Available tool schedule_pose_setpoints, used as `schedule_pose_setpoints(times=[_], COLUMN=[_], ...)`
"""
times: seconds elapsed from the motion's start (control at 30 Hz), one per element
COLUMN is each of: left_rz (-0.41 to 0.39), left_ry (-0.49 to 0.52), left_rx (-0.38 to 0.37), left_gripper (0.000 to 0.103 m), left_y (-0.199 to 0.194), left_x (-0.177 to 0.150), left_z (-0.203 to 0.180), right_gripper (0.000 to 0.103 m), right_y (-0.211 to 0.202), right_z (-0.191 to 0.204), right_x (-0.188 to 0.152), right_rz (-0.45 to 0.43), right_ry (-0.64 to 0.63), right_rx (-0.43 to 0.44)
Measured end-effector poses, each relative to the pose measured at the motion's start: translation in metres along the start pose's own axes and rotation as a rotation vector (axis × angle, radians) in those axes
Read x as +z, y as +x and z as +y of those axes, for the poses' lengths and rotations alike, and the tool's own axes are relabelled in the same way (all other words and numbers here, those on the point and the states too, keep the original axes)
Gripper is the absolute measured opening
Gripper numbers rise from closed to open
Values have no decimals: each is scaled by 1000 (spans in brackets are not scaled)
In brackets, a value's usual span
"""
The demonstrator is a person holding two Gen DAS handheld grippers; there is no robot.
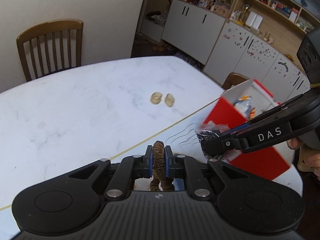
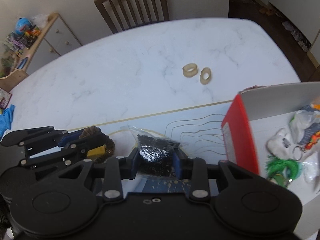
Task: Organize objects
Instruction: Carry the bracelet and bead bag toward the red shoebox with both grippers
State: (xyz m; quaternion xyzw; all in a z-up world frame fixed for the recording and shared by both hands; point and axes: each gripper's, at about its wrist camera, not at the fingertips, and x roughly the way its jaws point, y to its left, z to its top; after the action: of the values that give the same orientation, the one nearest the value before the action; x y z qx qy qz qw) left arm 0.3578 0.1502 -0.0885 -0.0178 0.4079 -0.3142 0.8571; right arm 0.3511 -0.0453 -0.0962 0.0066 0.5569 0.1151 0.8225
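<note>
The left claw (image 1: 159, 158) is clamping a brown ring (image 1: 158, 156); the right claw (image 2: 156, 160) is gripping a bag of dark beads (image 2: 154, 150). Both pickups look done, so next is probably carrying them over the red box (image 2: 240, 132) and releasing.

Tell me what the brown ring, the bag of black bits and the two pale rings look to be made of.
Brown ring: seems woven or coiled plant fibre, matte, with a rough ribbed surface.
Bag: thin clear plastic film, glossy and crinkled; the black bits inside glint, maybe beads, too small to tell.
Two pale rings: look like translucent, yellowish rubber or silicone, matte.

We see two rings (image 2: 197, 75) side by side mid-table (image 2: 120, 76), the box (image 2: 240, 132) near its right edge, a chair (image 2: 133, 2) behind.
</note>
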Motion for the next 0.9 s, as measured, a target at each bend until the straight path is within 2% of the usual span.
schedule_pose_setpoints(times=[0.5, 0.9], left_rz=[-8, 26], left_ry=[28, 23], left_rx=[-8, -29], left_gripper=[11, 11], left_y=[-49, -33], left_x=[17, 31], left_z=[-72, -144], right_gripper=[33, 33], right_y=[-99, -132], right_z=[-34, -103], right_x=[-25, -44], right_rz=[-97, -88], right_ry=[-88, -130], right_rx=[72, 96])
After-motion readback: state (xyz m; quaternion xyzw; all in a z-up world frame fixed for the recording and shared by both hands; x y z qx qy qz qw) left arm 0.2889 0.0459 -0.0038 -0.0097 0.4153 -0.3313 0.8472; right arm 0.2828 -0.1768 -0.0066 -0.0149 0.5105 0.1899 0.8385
